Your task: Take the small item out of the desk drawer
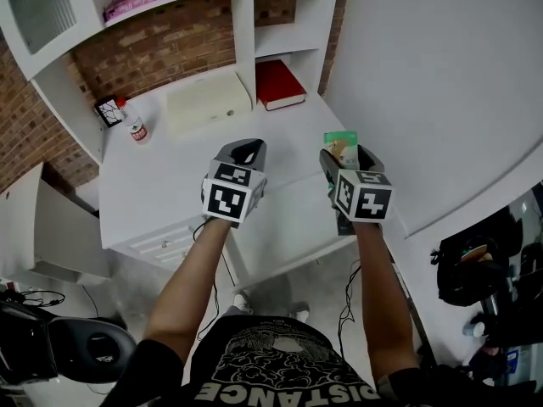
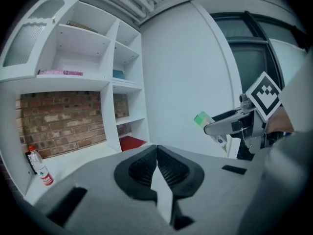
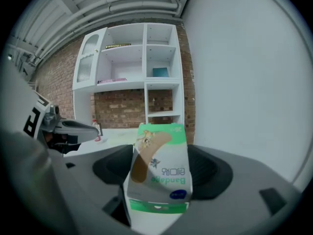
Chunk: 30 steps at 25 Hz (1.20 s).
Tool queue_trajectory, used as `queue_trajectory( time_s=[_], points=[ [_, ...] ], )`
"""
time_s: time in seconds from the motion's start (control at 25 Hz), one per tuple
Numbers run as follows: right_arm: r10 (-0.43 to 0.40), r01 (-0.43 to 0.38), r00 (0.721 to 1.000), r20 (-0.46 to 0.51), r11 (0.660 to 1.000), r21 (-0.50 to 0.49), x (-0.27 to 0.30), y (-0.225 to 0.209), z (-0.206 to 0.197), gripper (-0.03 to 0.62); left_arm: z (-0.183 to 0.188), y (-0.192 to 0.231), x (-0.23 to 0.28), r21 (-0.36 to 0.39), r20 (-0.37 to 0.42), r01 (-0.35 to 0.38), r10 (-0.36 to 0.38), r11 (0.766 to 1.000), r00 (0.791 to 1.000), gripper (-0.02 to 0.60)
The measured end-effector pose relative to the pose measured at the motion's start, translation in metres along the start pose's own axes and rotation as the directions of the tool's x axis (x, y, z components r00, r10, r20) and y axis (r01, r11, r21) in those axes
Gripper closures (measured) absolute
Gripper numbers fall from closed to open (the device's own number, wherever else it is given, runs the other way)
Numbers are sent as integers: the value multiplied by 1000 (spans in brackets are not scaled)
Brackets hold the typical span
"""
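Observation:
A small green and white bandage box [image 3: 159,168] stands between the jaws of my right gripper [image 3: 159,173], which is shut on it. In the head view the box [image 1: 340,145] sticks out ahead of the right gripper [image 1: 345,161], held above the white desk [image 1: 161,185]. My left gripper [image 2: 156,168] is shut with nothing between its pads and hovers over the desk, level with the right one [image 2: 230,126]. The left gripper [image 1: 242,155] sits to the left of the right one in the head view. The drawer front [image 1: 170,242] below the desk edge looks closed.
On the desk stand a cream box [image 1: 206,100], a red book [image 1: 278,83], a small white bottle with a red cap [image 1: 136,125] and a small dark frame [image 1: 109,111]. White shelves with a brick back rise behind. A white wall [image 1: 441,83] runs on the right.

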State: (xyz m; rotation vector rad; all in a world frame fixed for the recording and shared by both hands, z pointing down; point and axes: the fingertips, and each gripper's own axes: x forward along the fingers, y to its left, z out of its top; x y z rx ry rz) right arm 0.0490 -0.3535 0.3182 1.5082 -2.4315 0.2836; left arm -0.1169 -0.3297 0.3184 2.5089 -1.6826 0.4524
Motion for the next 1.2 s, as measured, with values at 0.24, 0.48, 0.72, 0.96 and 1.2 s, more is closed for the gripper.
queue_trajectory(
  time_s=[0.24, 0.48, 0.72, 0.96, 1.2],
  points=[
    [9, -8, 999, 48, 1000, -24, -13, -3, 13, 246, 5, -7, -6, 3, 6, -15, 15, 1000, 1000, 578],
    [6, -3, 997, 74, 999, -40, -19, -5, 18, 246, 5, -11, -8, 12, 5, -23, 23, 1000, 1000, 580],
    [8, -4, 996, 87, 999, -49, -17, -5, 22, 246, 8, -11, -6, 19, 6, -27, 27, 999, 1000, 578],
    [5, -1, 996, 87, 999, -49, -13, -7, 21, 246, 6, -9, -1, 25, -1, -24, 24, 999, 1000, 580],
    [6, -1, 996, 86, 999, -54, -6, -5, 25, 246, 5, -4, 4, 25, -6, -24, 24, 999, 1000, 578]
  ],
)
